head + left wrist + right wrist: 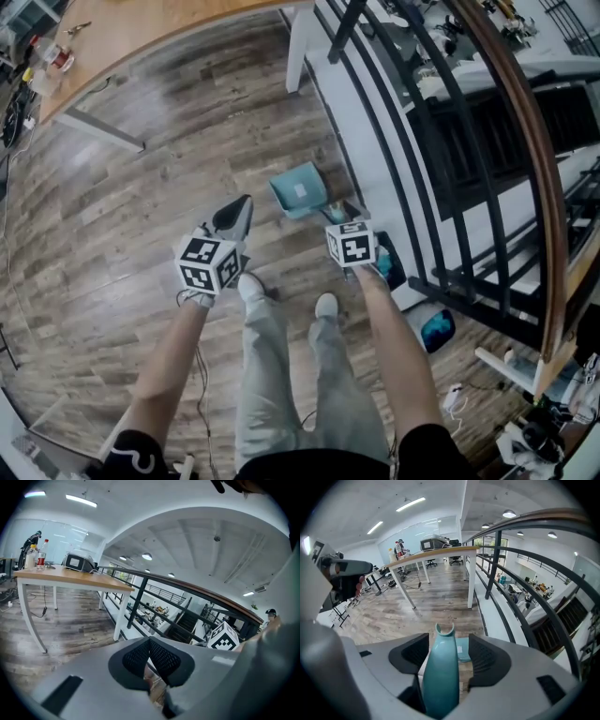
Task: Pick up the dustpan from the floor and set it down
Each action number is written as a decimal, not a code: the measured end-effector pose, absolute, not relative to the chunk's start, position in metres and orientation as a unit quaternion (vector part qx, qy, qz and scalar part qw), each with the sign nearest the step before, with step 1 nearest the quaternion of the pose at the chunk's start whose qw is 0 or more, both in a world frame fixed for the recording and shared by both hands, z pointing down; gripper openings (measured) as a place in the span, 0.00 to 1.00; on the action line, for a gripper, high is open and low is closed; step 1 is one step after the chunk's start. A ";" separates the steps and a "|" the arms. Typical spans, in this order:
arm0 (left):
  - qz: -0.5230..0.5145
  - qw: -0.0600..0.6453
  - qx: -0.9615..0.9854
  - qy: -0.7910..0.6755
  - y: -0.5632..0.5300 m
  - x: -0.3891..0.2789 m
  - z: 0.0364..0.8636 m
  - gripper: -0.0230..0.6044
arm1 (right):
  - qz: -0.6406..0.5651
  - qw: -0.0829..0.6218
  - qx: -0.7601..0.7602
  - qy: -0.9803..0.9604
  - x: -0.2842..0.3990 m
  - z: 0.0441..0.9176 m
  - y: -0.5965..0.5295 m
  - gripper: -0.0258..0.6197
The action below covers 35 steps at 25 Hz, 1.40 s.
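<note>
The teal dustpan rests on the wooden floor beside the white base of the railing, its pan flat on the boards. Its upright handle stands between the jaws of my right gripper, and a gap shows beside the right pad, so the jaws are open around it. In the head view the right gripper points steeply down just behind the pan. My left gripper hangs to the left of the pan, apart from it. Its pads meet at the tip with nothing between them.
A black railing with a wooden handrail runs along the right, above a stairwell. A wooden table on white legs stands farther off. The person's shoes are just behind the grippers. A dark teal object lies by the railing base.
</note>
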<state>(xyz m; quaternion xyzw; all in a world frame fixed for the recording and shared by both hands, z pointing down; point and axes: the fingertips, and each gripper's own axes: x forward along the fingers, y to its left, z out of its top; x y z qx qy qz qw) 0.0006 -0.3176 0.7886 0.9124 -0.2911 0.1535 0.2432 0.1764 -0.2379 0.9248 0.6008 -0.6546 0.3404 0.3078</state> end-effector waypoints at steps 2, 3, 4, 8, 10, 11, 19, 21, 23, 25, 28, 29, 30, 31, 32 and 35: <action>0.154 0.244 0.912 -0.291 -0.318 0.001 0.791 0.03 | 0.344 0.312 0.598 -0.653 0.176 0.931 -0.236 0.44; 0.154 0.244 0.912 -0.291 -0.318 0.002 0.792 0.03 | 0.349 0.315 0.595 -0.652 0.175 0.932 -0.235 0.44; 0.153 0.245 0.912 -0.291 -0.318 0.001 0.793 0.03 | 0.354 0.316 0.592 -0.651 0.173 0.933 -0.233 0.43; 0.153 0.247 0.910 -0.295 -0.319 -0.002 0.795 0.03 | 0.359 0.323 0.590 -0.647 0.172 0.938 -0.234 0.38; 0.152 0.248 0.909 -0.298 -0.319 -0.003 0.796 0.03 | 0.364 0.326 0.587 -0.645 0.173 0.939 -0.231 0.33; 0.151 0.248 0.909 -0.299 -0.319 -0.003 0.797 0.03 | 0.367 0.325 0.587 -0.645 0.173 0.938 -0.230 0.31; 0.155 0.256 0.903 -0.309 -0.320 -0.013 0.809 0.03 | 0.380 0.317 0.586 -0.641 0.175 0.940 -0.225 0.20; 0.156 0.257 0.902 -0.311 -0.320 -0.016 0.810 0.03 | 0.378 0.319 0.585 -0.643 0.176 0.940 -0.224 0.19; 0.156 0.259 0.900 -0.313 -0.320 -0.018 0.811 0.03 | 0.375 0.322 0.586 -0.642 0.177 0.941 -0.223 0.19; 0.154 0.261 0.899 -0.316 -0.320 -0.020 0.812 0.03 | 0.374 0.328 0.586 -0.640 0.180 0.943 -0.220 0.19; 0.155 0.262 0.899 -0.315 -0.317 -0.021 0.813 0.03 | 0.368 0.342 0.585 -0.637 0.182 0.946 -0.216 0.19; 0.155 0.262 0.899 -0.315 -0.316 -0.022 0.813 0.03 | 0.367 0.345 0.583 -0.637 0.181 0.946 -0.214 0.18; 0.156 0.262 0.899 -0.315 -0.316 -0.022 0.813 0.03 | 0.368 0.348 0.581 -0.637 0.180 0.946 -0.213 0.18; 0.156 0.261 0.899 -0.315 -0.317 -0.024 0.814 0.03 | 0.368 0.350 0.580 -0.637 0.178 0.947 -0.212 0.18; 0.156 0.260 0.899 -0.315 -0.317 -0.026 0.814 0.03 | 0.366 0.353 0.580 -0.637 0.176 0.947 -0.211 0.18; 0.155 0.259 0.899 -0.317 -0.318 -0.029 0.813 0.03 | 0.353 0.358 0.583 -0.638 0.175 0.946 -0.210 0.17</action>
